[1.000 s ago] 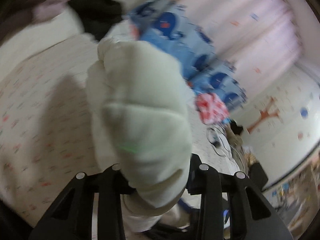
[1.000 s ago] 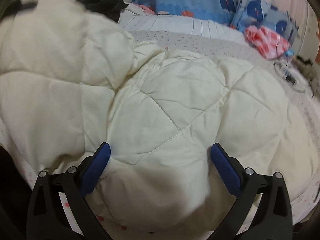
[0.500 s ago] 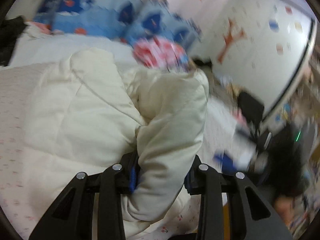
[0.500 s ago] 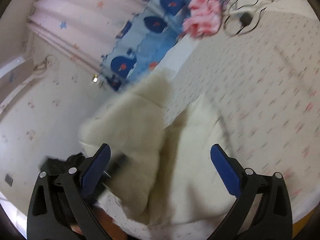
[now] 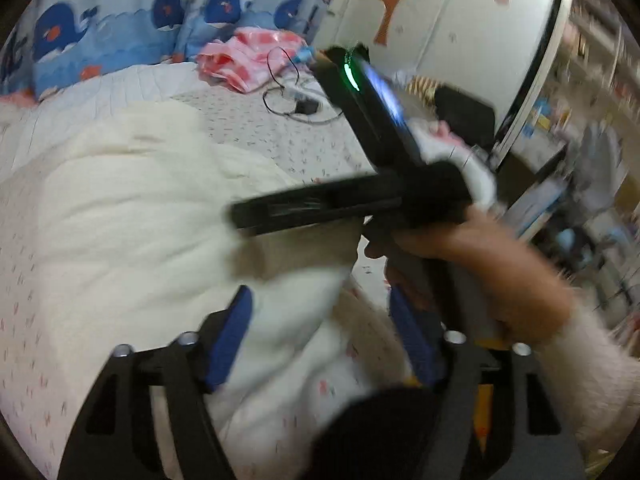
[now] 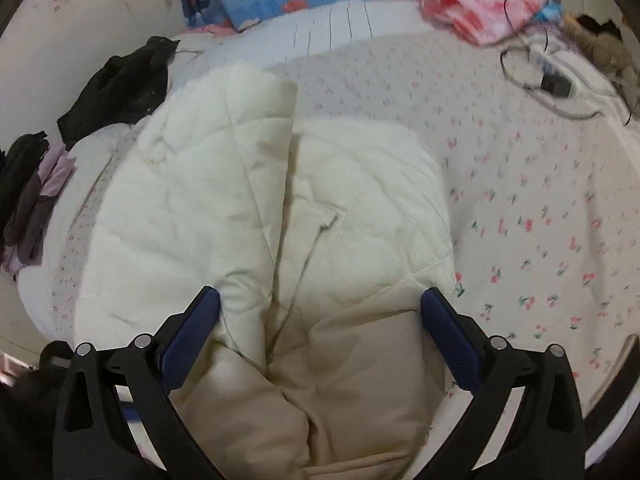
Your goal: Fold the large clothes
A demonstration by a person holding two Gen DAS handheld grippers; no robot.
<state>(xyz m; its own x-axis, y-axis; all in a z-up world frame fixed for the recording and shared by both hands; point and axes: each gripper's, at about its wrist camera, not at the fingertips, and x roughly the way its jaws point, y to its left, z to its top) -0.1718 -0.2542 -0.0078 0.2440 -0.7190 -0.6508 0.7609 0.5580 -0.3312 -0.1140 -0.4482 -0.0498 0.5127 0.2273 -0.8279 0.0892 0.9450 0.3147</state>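
Released since half a second ago: the sleeve fold that the left gripper (image 5: pixel 316 336) pinched now lies on the garment, and the jaws are opening with only a loose edge of cloth between them, not pressed. Right gripper (image 6: pixel 320 328) — jaws wide apart, pads touching nothing, hovering over the near hem. Cream quilted coat (image 6: pixel 256 208) — lies on the bed (image 6: pixel 540 220) directly below and ahead of both grippers, long axis running away from the right wrist camera toward the pillows, one side panel folded over the middle, tan lining showing at the near end. By my reading the right gripper is nearer the unfolded right edge, which the next fold likely calls for. In the left wrist view the right hand (image 5: pixel 472 248) and its tool cross the frame, so the two could crowd each other. Farther off: black garment (image 6: pixel 120 88) at the left, charger cable (image 6: pixel 552 84) and pink cloth (image 6: pixel 480 0) at the far right, whale-print pillows (image 5: pixel 120 36) at the head.
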